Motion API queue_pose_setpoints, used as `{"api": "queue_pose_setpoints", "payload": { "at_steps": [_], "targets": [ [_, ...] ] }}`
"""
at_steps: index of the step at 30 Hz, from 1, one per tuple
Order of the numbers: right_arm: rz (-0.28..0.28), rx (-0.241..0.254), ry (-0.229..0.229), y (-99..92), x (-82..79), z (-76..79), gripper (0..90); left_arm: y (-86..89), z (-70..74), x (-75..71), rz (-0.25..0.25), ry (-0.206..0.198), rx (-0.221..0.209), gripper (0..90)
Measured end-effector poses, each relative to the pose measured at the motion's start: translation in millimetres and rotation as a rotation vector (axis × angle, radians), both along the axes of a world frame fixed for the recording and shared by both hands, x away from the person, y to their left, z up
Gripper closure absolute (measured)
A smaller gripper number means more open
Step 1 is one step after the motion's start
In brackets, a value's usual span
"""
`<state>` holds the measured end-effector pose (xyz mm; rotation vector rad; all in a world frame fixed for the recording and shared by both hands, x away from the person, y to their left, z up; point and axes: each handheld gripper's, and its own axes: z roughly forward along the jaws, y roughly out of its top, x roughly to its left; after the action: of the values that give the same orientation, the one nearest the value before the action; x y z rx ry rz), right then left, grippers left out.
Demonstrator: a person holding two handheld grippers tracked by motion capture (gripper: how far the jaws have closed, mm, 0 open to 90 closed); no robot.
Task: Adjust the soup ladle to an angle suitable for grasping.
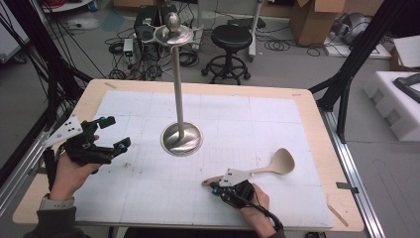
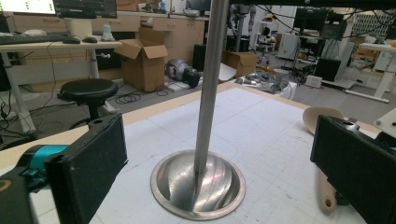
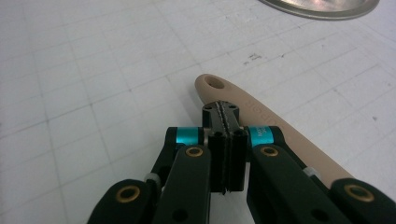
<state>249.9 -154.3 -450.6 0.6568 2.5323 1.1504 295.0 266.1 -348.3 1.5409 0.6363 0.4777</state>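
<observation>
Spoon (image 1: 277, 163) beside right gripper (image 3: 224, 119) jaws seemingly together, left gripper (image 1: 111, 133) jaws apart, stand (image 1: 182, 139) between.

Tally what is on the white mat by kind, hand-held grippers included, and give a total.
Metal stand: 1
Beige spoon: 1
Hand-held grippers: 2, left hand-held gripper open, right hand-held gripper shut above the spoon's handle
Total: 4

Beige spoon (image 1: 273, 165) lies flat beside steel stand (image 1: 182, 138).
</observation>
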Motion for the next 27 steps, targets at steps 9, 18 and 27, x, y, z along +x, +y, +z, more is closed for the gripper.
{"api": "queue_pose_setpoints", "payload": {
  "at_steps": [9, 18, 27],
  "targets": [
    [-0.031, 0.001, 0.0, 10.8, 13.8, 0.0, 90.0, 1.2, 0.4, -0.1, 0.001, 0.0, -0.005, 4.0],
    [-0.091, 0.013, 0.013, 18.5, 32.2, -0.2, 90.0, 2.1, 0.8, -0.3, 0.001, 0.0, -0.01, 4.0],
    [-0.137, 0.02, 0.019, 22.9, 48.6, -0.1, 90.0, 3.3, 1.0, -0.2, 0.001, 0.0, -0.012, 4.1]
  ]
}}
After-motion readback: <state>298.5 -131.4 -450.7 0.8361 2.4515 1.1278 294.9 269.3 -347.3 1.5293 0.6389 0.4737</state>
